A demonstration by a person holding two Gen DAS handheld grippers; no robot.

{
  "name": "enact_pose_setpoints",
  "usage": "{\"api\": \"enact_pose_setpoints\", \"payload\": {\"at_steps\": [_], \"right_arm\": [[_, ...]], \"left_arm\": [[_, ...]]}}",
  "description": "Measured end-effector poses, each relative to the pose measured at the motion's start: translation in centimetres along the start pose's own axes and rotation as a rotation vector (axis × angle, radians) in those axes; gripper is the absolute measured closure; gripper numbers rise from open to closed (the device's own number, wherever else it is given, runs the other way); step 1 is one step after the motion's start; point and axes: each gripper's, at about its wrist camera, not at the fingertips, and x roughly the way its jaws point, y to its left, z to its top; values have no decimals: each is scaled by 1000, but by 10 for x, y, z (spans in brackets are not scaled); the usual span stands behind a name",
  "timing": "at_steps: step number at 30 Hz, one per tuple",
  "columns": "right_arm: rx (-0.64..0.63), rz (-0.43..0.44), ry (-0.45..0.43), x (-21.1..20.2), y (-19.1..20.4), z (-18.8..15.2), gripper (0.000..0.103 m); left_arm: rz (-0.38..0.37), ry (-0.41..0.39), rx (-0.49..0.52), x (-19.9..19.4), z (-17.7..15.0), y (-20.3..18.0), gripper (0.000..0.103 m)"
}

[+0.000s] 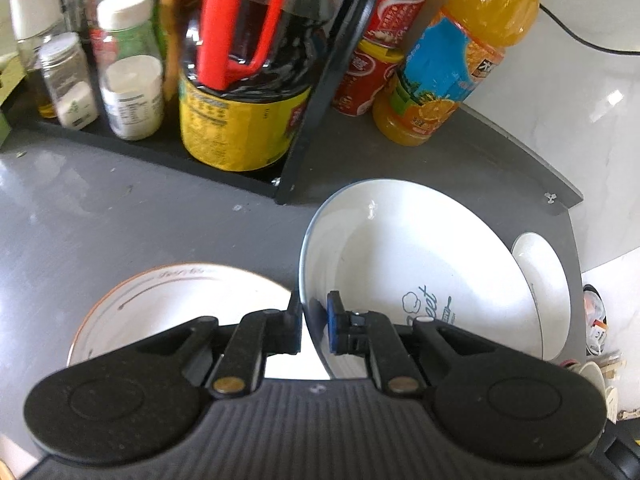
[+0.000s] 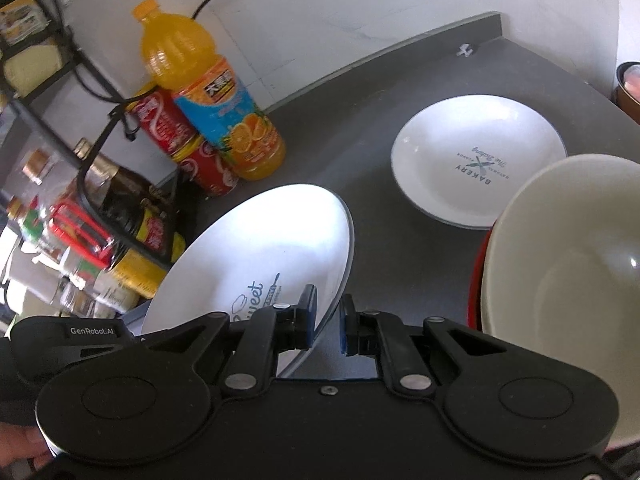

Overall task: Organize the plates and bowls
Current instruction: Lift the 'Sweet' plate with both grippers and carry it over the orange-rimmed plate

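Observation:
A white plate printed "Sweet" hangs tilted above the grey counter. My left gripper is shut on its left rim. My right gripper is shut on the rim at the opposite side. In the right wrist view the left gripper's black body shows at the plate's lower left. An orange-rimmed plate lies on the counter under the left gripper. A white "Bakery" plate lies flat further right. A cream bowl with a red outside looms close on the right.
A black rack holds a dark sauce jug and spice jars. Beside it stand red cans and an orange juice bottle. The counter ends at a white wall behind.

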Motion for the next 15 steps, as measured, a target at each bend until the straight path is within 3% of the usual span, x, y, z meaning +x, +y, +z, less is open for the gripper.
{"api": "enact_pose_setpoints", "payload": {"at_steps": [15], "right_arm": [[-93,91,51,-23,14,-38,92]], "left_arm": [[66,-57,-98,-51,-56,40,93]]}}
